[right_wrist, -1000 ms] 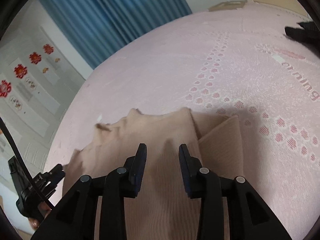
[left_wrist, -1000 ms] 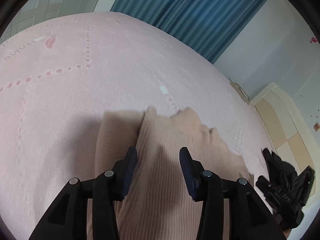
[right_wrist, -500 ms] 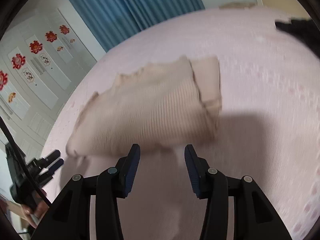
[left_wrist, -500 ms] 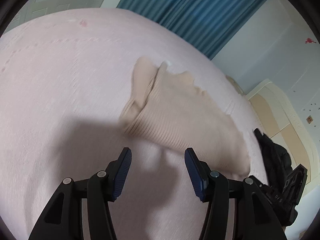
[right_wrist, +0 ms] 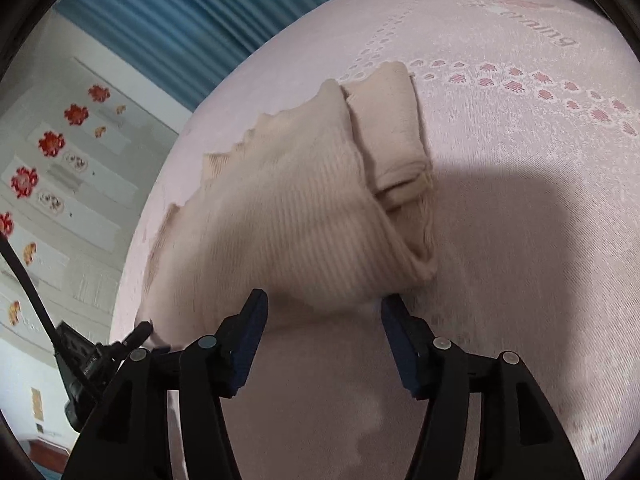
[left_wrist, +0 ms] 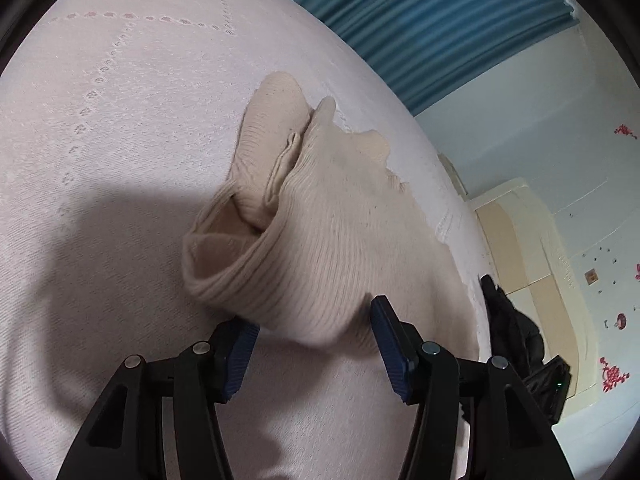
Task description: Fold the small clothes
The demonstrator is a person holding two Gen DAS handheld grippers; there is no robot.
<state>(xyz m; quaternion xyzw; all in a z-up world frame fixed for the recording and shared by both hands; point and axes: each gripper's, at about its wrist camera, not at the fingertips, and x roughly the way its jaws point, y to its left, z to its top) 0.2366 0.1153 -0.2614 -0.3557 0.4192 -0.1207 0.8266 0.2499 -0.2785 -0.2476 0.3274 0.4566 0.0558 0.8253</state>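
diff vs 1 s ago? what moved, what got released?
Both grippers let go of the beige knit garment: a second ago the left gripper and right gripper had cloth running between their fingers; now both stand open at its near folded edge, the right one's jaws opening. The garment lies folded over on the pink bedspread, sleeve tucked at the side. Bedspread and blue curtain are unchanged.

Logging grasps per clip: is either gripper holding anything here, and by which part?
Nothing held. The sweater lies on the bed; both sets of fingers stand apart.
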